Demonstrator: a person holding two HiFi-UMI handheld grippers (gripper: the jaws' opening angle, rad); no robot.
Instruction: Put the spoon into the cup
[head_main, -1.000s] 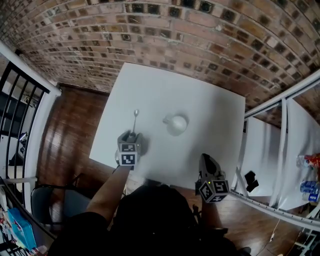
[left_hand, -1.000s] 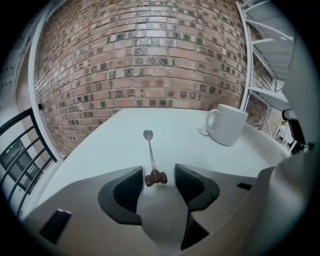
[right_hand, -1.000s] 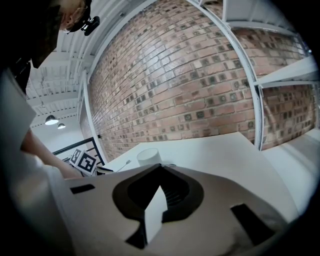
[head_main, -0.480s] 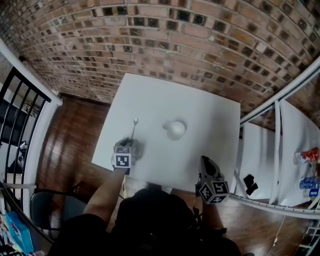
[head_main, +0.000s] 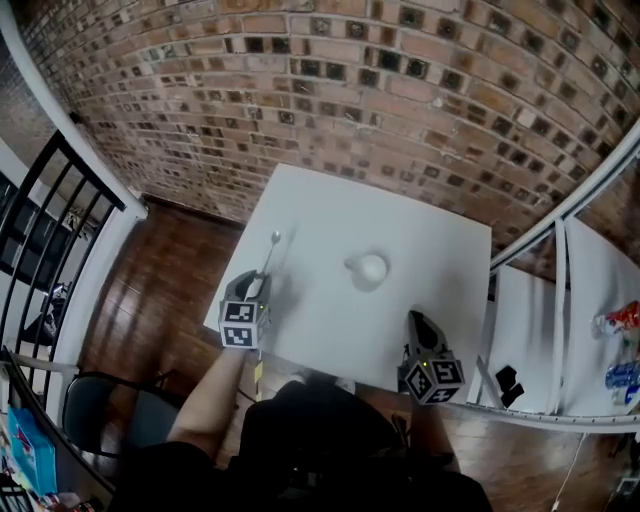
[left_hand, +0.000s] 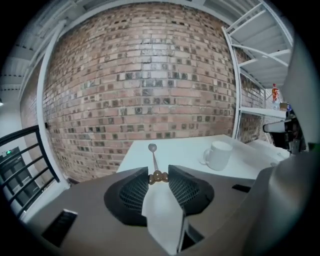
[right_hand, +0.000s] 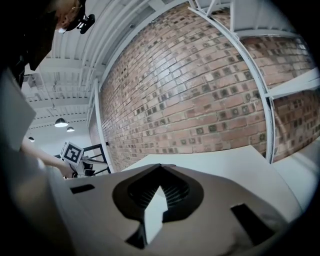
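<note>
As your left gripper (left_hand: 158, 174) clamps the brown, beaded end of the spoon (left_hand: 154, 160) between its jaw tips, the utensil's long axis runs straight out along the gripper's own line. Its small round bowl leads, pointing away from you toward the brick wall (left_hand: 145, 85). Your right gripper (right_hand: 160, 175) hangs by the near edge of the white table (head_main: 330, 215), jaws drawn together with nothing between them, well apart from the spoon.

From the head view, the spoon lies over the table's left side, close to the left edge, held only at its near end. It is a slim piece: a thin metal stem, a knobbly brown handle end and a tiny bowl.

Farther out and to the spoon's right, the white cup (left_hand: 219, 155) stands upright near mid-table, its handle turned toward the spoon's side and well apart from the spoon's bowl. The left gripper view shows the cup side-on and the head view washes it out white, so what it holds cannot be made out.

Beyond the table's far edge rises the brick wall, with white shelving (left_hand: 252, 107) at your right.
</note>
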